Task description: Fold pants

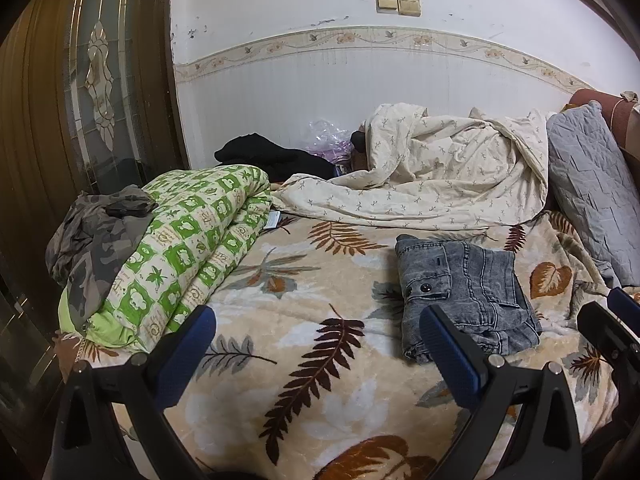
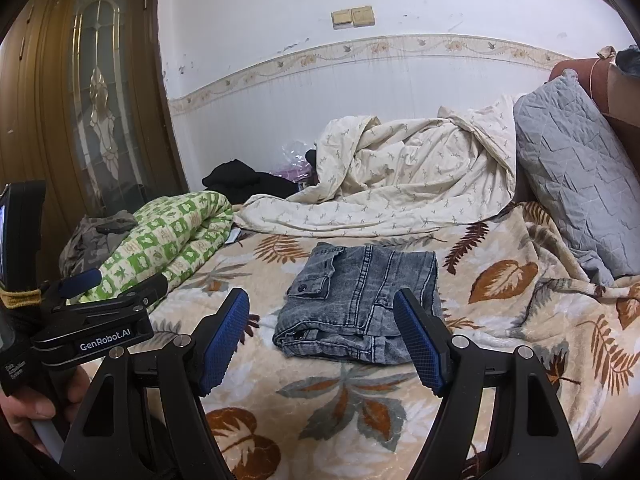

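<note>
Both the right gripper (image 2: pixel 322 346) and left gripper (image 1: pixel 318 356) hang empty with jaws apart; the jeans (image 2: pixel 360 300) look folded, so any tidying should press edges gently

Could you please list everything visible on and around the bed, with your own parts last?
Folded grey denim pants: one, grey-blue, middle of the blanket.
Leaf-print fleece blanket: one, cream with brown and grey leaves, covering the bed.
Green-and-cream checked quilt: one, rolled, left side.
Camouflage garment: one, grey, left of the quilt.
Cream sprig-print duvet: one, crumpled by the wall.
Grey quilted pillow: one, leaning at right.
Black clothing: one pile, by the wall.
Wooden door with glass panel: one, brown, left.
Wall switches: two, beige.
Left tongs: black with blue pads, open, empty.
Right tongs: same, open, empty.
</note>
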